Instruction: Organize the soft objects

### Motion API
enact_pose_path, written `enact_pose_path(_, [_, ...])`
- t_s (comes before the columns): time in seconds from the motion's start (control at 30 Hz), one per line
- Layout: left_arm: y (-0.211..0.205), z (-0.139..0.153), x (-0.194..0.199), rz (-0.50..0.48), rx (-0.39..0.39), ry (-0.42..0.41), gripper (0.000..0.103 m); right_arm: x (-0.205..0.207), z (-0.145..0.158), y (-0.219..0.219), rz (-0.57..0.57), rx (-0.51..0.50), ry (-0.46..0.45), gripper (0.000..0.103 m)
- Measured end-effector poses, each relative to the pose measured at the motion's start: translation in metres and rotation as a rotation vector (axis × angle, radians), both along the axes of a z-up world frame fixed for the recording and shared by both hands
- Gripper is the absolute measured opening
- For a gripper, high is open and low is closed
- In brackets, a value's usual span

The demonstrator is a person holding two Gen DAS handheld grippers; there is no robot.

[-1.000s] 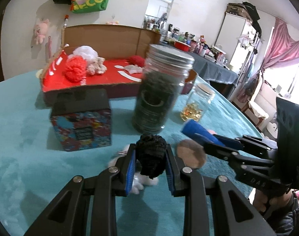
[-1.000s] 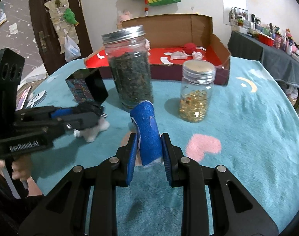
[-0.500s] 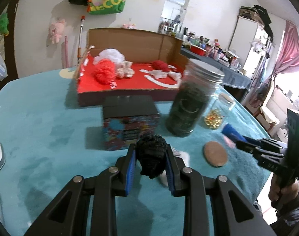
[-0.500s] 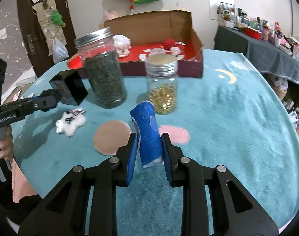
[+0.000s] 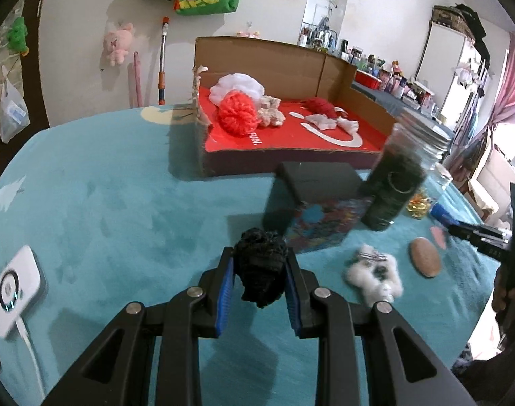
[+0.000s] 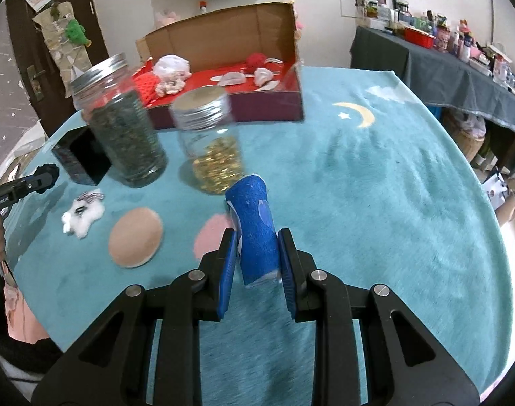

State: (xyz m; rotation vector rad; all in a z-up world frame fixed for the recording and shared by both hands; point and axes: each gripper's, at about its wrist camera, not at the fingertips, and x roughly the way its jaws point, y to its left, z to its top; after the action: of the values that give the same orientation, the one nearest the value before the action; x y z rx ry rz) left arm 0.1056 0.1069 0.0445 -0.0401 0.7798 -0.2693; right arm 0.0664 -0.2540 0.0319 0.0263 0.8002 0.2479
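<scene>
While only the left view shows a white device [image 5: 15,286], each hand-held gripper clamps something: black pompom [image 5: 260,267], blue roll [image 6: 255,233].

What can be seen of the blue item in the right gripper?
The blue item is a soft, felt-like piece, rolled or folded, with a pale marking on its side and white showing at its lower edge. It stands nearly upright, tipped slightly left, clamped between the right gripper pads, and appears lifted above the teal cloth.

My table [image 6: 409,182], under a teal cloth, carries the cardboard box [image 5: 291,155] far ahead of my grippers, two jars [image 6: 125,135] and a dark box [image 5: 318,199] nearer, a white plush [image 6: 83,215] and tan pad [image 6: 135,238] closest.
</scene>
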Motion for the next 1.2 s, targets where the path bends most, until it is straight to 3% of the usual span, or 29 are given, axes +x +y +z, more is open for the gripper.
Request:
enact_pose_path(0.43, [0.007, 0.011, 0.055, -0.106, 0.02, 0.013, 0.029, 0.049, 0.021, -0.012, 0.05, 0.0, -0.009, 0.024])
enact_pose_path(0.93, [-0.021, 0.053, 0.101, -0.205, 0.024, -0.023, 0.029, 0.1, 0.058, 0.012, 0.192, -0.005, -0.048, 0.024])
enact_pose_path(1.2, [-0.054, 0.051, 0.153, -0.187, 0.02, 0.086, 0.029, 0.151, 0.071, 0.044, 0.197, -0.054, -0.011, 0.024])
